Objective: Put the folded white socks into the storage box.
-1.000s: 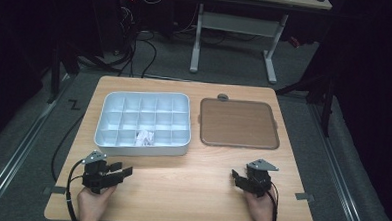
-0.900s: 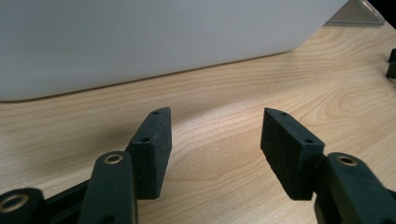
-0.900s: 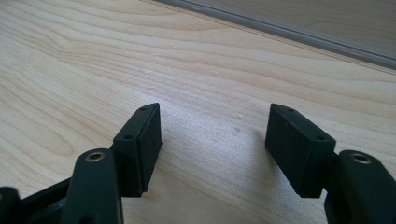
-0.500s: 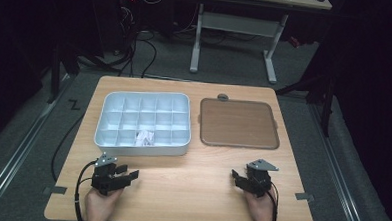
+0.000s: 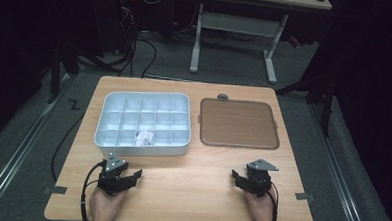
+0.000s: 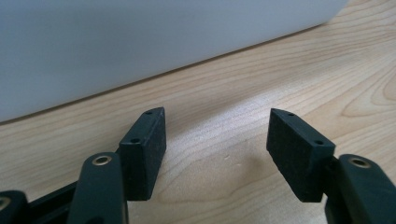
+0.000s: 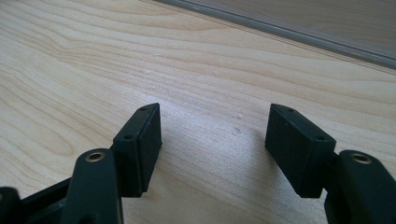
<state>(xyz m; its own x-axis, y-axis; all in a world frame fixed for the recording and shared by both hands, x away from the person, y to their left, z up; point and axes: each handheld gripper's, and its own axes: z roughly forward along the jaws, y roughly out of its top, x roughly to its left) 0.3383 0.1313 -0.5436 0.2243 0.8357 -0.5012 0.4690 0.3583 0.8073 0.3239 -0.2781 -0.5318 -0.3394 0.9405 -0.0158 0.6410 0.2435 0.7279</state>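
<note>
Left tool point(image 5: 131, 177): jaws wide, have just been opening further, nothing btwn them – bare wood under them in the left gripper view. It sits low on the counter point(image 5: 190, 190), near edge, aimed at the white compartment tray point(image 5: 132, 148) just ahead; the tray's front wall point(image 6: 140, 42) looms close above the pads. Prob. opened ready to go for something in the tray.

Right tool point(image 5: 240, 178): jaws also wide, empty, resting low on the counter w/ the brown flat tray's rim point(image 7: 299, 32) ahead of it. Looks parked, waiting.

Inside the white tray: a small crumpled white item point(image 5: 144, 138) in a front-row cell, mid-left, nearest the left tool – likely why that hand is the one prepping. Other cells look empty. Brown flat tray point(image 5: 238, 123) beside it, to the right, bare; a small grey knob-like bit point(image 5: 223, 97) at its far edge.

No brands, labels or readable writing anywhere.
</note>
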